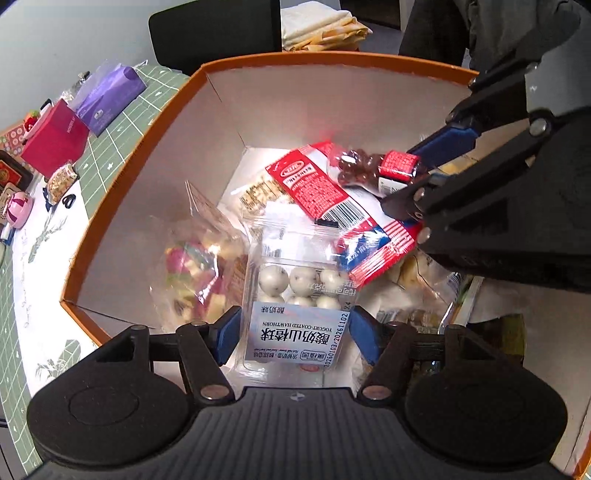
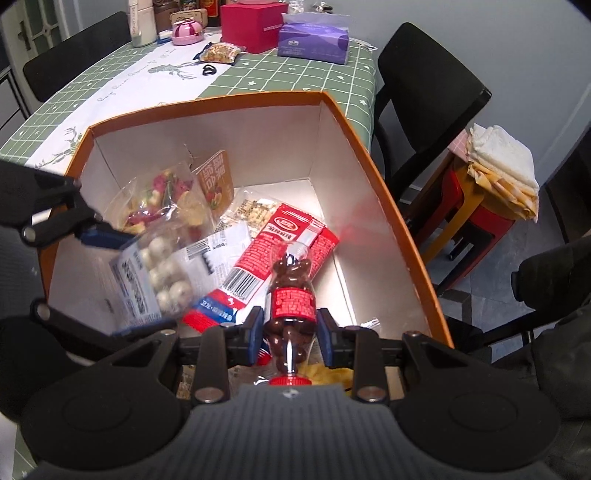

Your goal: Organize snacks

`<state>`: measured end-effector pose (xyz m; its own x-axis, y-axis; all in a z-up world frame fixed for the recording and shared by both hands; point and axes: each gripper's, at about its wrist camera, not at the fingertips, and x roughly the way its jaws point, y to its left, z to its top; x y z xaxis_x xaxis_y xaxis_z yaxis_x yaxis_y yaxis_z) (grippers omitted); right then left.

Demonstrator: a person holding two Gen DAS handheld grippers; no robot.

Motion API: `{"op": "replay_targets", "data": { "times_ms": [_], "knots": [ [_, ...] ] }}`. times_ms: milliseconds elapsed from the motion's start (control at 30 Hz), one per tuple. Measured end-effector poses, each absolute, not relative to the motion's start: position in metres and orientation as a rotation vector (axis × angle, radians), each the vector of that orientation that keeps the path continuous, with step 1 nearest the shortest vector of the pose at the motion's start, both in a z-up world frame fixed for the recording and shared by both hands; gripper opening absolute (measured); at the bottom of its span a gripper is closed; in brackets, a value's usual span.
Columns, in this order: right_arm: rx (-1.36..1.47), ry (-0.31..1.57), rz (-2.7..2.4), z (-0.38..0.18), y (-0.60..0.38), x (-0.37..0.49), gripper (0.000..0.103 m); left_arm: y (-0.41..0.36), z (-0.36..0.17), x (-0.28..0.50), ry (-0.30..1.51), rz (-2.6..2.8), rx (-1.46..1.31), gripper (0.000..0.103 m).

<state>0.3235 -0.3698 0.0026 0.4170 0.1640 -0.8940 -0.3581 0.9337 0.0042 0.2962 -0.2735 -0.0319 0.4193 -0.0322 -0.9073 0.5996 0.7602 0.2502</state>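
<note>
An orange box [image 1: 129, 184] with white inner walls [image 2: 388, 206] holds several snack packs. My left gripper [image 1: 295, 332] is shut on a clear pack of yogurt-coated hawthorn balls [image 1: 295, 295] and holds it over the box; the pack also shows in the right wrist view [image 2: 155, 280]. My right gripper [image 2: 290, 332] is shut on a small bottle of chocolate balls [image 2: 291, 295] with a red label, also over the box; the bottle shows in the left wrist view [image 1: 373, 168]. A red snack bag [image 1: 332, 199] and a mixed fruit pack [image 2: 166, 199] lie inside.
The box stands on a green checked tablecloth [image 2: 258, 70]. On the table behind it are a purple tissue pack [image 2: 314, 40], a red box [image 2: 251, 26], a nut pack [image 2: 219, 53] and a pink container [image 2: 188, 31]. Black chairs [image 2: 424, 92] and a stool with folded cloth [image 2: 498, 166] stand to the right.
</note>
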Motion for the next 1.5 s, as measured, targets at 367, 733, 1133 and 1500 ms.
{"op": "replay_targets", "data": {
  "times_ms": [367, 733, 1133, 1500],
  "knots": [
    [-0.179, 1.100, 0.303, 0.022, -0.369, 0.316, 0.035, -0.269, -0.007, 0.290, 1.061, -0.410, 0.537, 0.084],
    [-0.178, 1.028, 0.253, 0.095, -0.360, 0.285, 0.048, -0.244, 0.062, 0.266, 0.956, -0.390, 0.489, 0.087],
    [-0.184, 0.891, 0.204, 0.200, -0.346, 0.213, 0.053, -0.227, 0.147, 0.204, 0.816, -0.411, 0.418, 0.089],
    [-0.028, 0.699, 0.119, 0.237, -0.347, 0.141, 0.081, -0.209, 0.170, 0.160, 0.661, -0.357, 0.196, 0.096]
  ]
}}
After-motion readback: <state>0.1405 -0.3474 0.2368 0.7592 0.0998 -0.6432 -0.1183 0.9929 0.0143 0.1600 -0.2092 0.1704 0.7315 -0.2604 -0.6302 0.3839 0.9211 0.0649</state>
